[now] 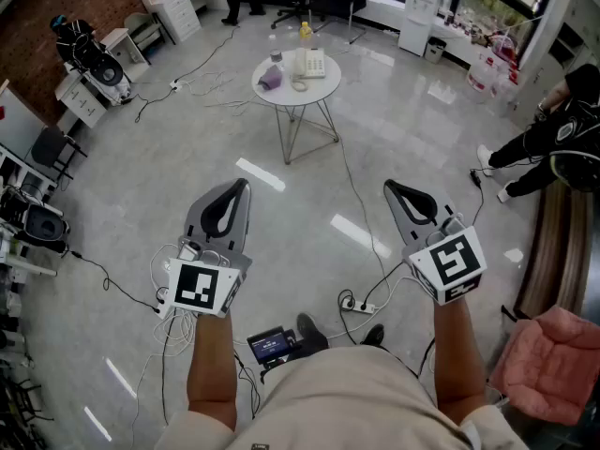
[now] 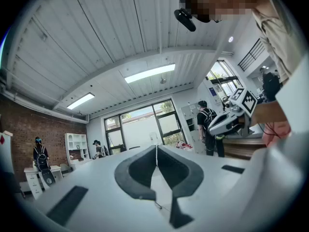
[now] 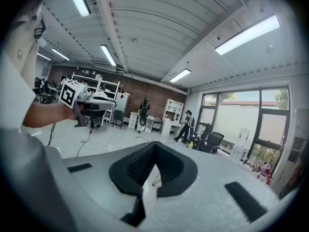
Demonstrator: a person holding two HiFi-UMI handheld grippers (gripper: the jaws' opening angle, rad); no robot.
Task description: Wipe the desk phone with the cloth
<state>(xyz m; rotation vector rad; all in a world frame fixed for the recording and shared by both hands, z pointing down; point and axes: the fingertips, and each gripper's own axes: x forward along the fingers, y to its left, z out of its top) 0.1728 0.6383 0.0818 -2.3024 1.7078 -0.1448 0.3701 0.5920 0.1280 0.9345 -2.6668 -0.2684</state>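
Both empty, jaws closed tip to tip: left gripper and right gripper are held out over the floor, with nothing between the jaws in either gripper view. The task things are well apart from the person, on a small round white bench across the room. The desk phone sits on top toward the right, with the purple cloth crumpled just left of it. Can't tell from here whether they touch. There's a yellow bottle at the far edge behind the phone.

Handling guess: the cloth is soft and light and will bunch and drape. Pinch a raised fold at the top of the heap, not a flat edge. Jaws must open first. The phone looks like light hard plastic, so it's likely to slide on the smooth top, or shed its handset, if wiped hard. I'd pin the base at a side edge with the other gripper, clear of the keys. The bench stands on thin wire legs and may wobble under pressure.
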